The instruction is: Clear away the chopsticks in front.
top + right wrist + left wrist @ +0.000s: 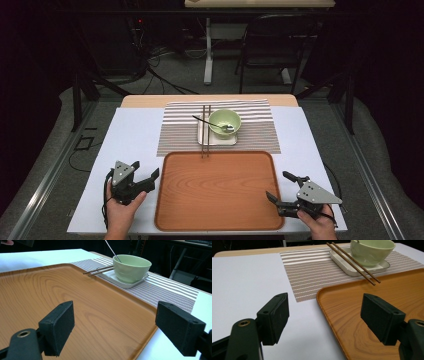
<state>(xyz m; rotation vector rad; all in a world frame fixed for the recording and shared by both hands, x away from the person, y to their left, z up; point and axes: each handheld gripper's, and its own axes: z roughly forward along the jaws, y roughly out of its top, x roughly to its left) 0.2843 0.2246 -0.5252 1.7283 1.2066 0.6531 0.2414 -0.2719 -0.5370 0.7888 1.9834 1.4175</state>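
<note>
Table brightly lit from above, surroundings dark, frames sharp.

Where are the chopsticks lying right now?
In the high view, the chopsticks lie side by side along the left edge of the white dish under the green bowl, their near tips reaching over the wooden tray's far rim.

Probably a lab: dark room, floor cables (165, 80), metal frame (82, 95).

I see both grippers black: left gripper (148, 176) and right gripper (280, 187), grey three-cornered top plates, brass-ringed screw holes, black cables trailing, bare hands.
</note>
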